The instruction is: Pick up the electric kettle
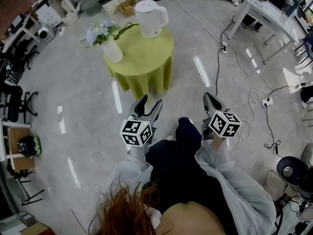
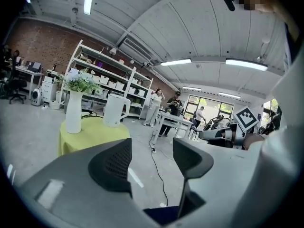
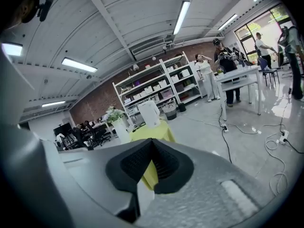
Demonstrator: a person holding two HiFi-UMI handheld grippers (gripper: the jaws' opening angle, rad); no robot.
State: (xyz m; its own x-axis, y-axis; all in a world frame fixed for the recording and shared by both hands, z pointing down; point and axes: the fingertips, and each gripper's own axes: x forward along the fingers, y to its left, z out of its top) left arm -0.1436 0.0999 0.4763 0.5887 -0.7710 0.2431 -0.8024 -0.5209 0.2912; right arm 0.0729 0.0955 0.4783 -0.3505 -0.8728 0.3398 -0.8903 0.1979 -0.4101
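The white electric kettle (image 1: 150,17) stands upright at the far side of a small round table with a yellow-green cloth (image 1: 146,65), its black cord trailing left. A white vase of flowers (image 1: 111,48) stands at that table's left edge. My left gripper (image 1: 149,105) is held well short of the table, open, with nothing between its jaws; along it the kettle (image 2: 115,110) and the vase (image 2: 73,112) show far ahead at the left. My right gripper (image 1: 210,102) is also held back, to the right, and is shut on nothing (image 3: 152,151). The kettle (image 3: 149,113) appears just above its jaws.
Cables and a power strip (image 1: 267,102) run over the floor at the right. A white table (image 1: 264,10) stands at the back right, office chairs (image 1: 14,102) and a helmet (image 1: 29,145) at the left. Shelves and several people (image 2: 156,106) are in the background.
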